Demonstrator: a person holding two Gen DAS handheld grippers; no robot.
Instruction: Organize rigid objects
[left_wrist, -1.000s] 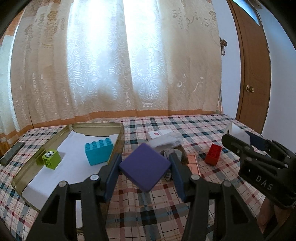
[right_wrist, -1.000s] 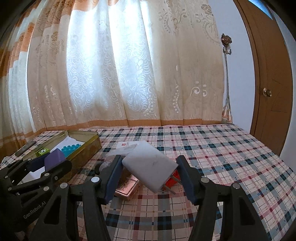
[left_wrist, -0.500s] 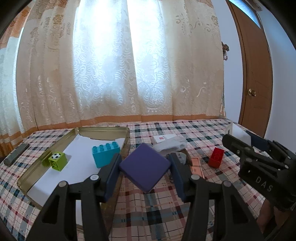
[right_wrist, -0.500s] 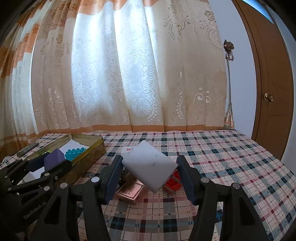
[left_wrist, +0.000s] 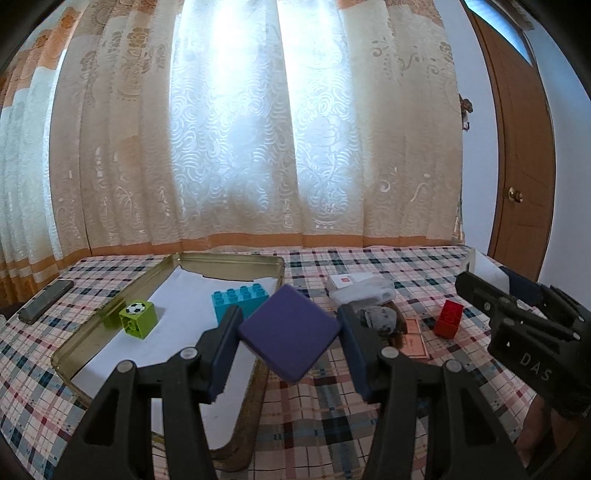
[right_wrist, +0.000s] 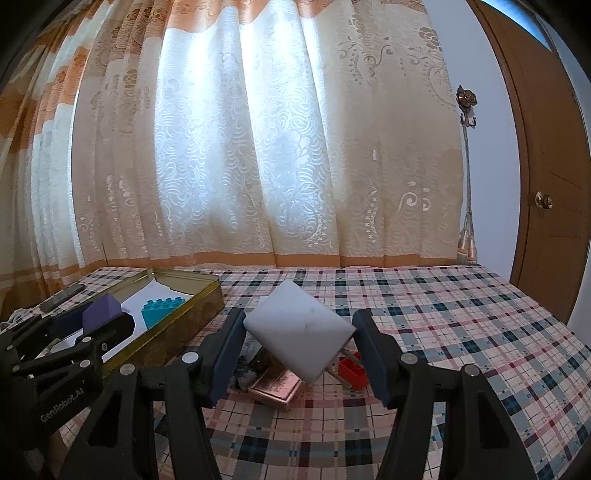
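Observation:
My left gripper (left_wrist: 290, 332) is shut on a flat purple square block (left_wrist: 288, 330), held above the right rim of a gold tin tray (left_wrist: 229, 260). In the tray lie a blue brick (left_wrist: 240, 301) and a green cube with a football print (left_wrist: 136, 317). My right gripper (right_wrist: 297, 341) is shut on a white plug adapter (right_wrist: 295, 332), held above the table right of the tray (right_wrist: 184, 317). The right gripper also shows at the right edge of the left wrist view (left_wrist: 517, 314).
On the checked tablecloth (right_wrist: 461, 314) lie a red brick (left_wrist: 447, 318), a copper-coloured flat box (right_wrist: 275, 387), a grey lump (left_wrist: 380, 319) and a white packet (left_wrist: 362, 288). A dark phone (left_wrist: 46, 301) lies left of the tray. Curtains hang behind; a door stands right.
Both grippers have risen and tilted up a little, each still holding its object. The table things now sit lower in both views.

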